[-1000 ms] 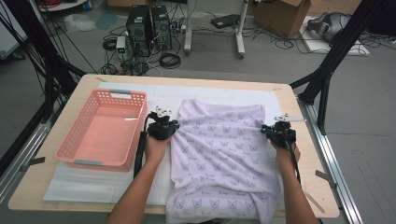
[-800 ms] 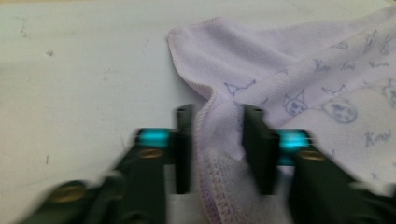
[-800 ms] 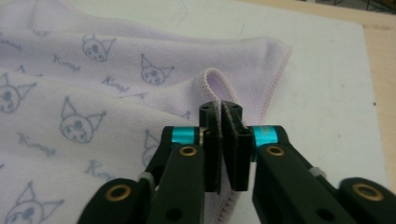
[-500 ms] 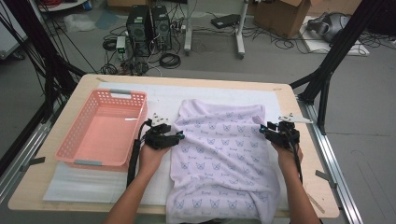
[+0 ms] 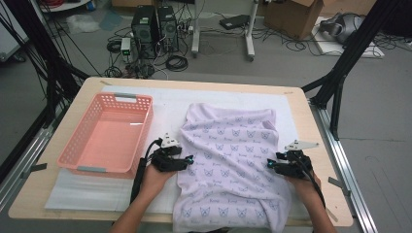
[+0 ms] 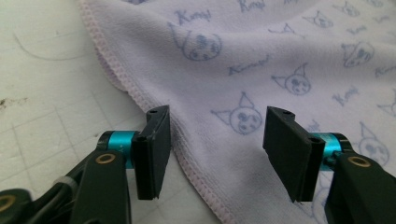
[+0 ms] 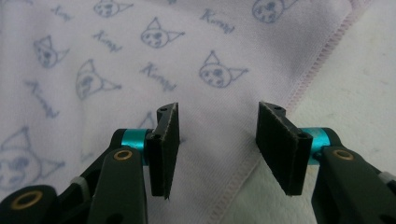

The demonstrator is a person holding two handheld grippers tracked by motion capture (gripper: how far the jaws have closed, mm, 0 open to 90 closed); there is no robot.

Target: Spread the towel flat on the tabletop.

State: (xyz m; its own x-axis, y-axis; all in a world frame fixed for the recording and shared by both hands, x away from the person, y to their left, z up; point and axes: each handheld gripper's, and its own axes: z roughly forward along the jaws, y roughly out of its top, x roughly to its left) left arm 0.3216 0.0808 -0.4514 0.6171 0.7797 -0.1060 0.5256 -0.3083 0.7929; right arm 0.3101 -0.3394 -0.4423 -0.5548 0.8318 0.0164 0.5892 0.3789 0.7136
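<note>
**Though Spread Flat, Not Yet Folded Small or Put Away**

Though smoothed out along its length, remains far from finished: lilac towel [image 5: 228,165] with a cat-face print, lying on the white mat [image 5: 165,104]. Reaches from the middle of the table [image 5: 303,116] to the near edge and hangs over it there. Looks rounded and soft at the far end, perhaps doubled under. Cannot tell for certain.

Flanked at mid-length by both tools. Left gripper [image 5: 188,160] at the towel's left hem: jaws apart and empty, having just been closing a little. In the left gripper view, one pad over the mat, the other over cloth, stitched edge running between them, nothing pinched. Right gripper [image 5: 270,165] at the opposite hem: jaws likewise released, having just been opening. In the right gripper view, one pad over cloth, the other just past the hem, no grasp.

Judging by this: laying out and flattening done. Left to do: taking hold of both side hems, carrying out the next fold, then further folds to reduce the size. Probably ends with stowing in the pink basket [image 5: 92,169], which stands empty just left of the towel, on the mat.
</note>
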